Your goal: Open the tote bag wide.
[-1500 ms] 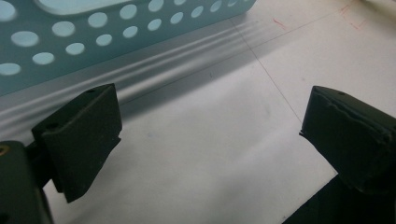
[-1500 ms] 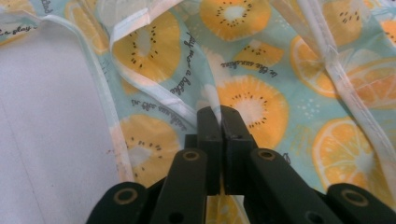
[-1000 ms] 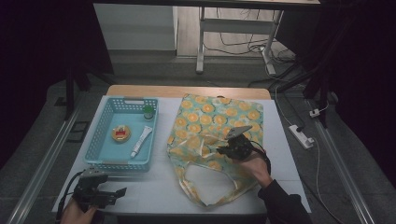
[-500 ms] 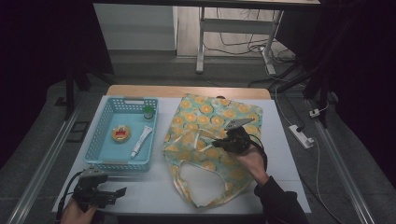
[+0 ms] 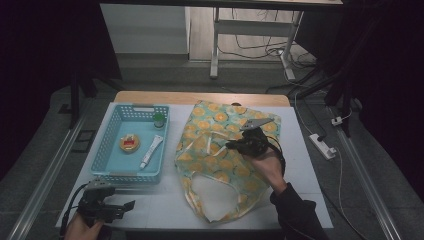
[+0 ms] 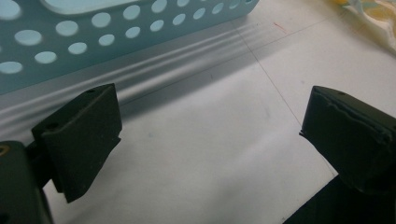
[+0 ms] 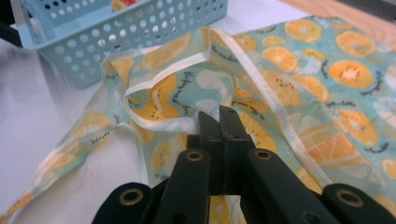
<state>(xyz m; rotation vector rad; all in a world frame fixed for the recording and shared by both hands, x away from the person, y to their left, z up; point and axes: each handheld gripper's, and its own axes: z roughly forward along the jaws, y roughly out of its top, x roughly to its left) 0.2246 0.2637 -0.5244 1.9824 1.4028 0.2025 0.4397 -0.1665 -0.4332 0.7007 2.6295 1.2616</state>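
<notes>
One bag (image 5: pixel 220 150); one basket (image 5: pixel 131 145)

The left gripper (image 6: pixel 205 140) shows its two black, blocky jaws rising from the bottom corners, standing wide apart with nothing between them but the bare white table surface (image 6: pixel 201 154). Behind the jaws, across the upper left, runs the pale blue plastic basket (image 6: pixel 116 28), its side wall pierced by rows of round holes, and it throws a soft striped shadow on the table. In the top right corner lies an edge of the thin bag with yellow and pale green print (image 6: pixel 373 18), well apart from the jaws.
</notes>
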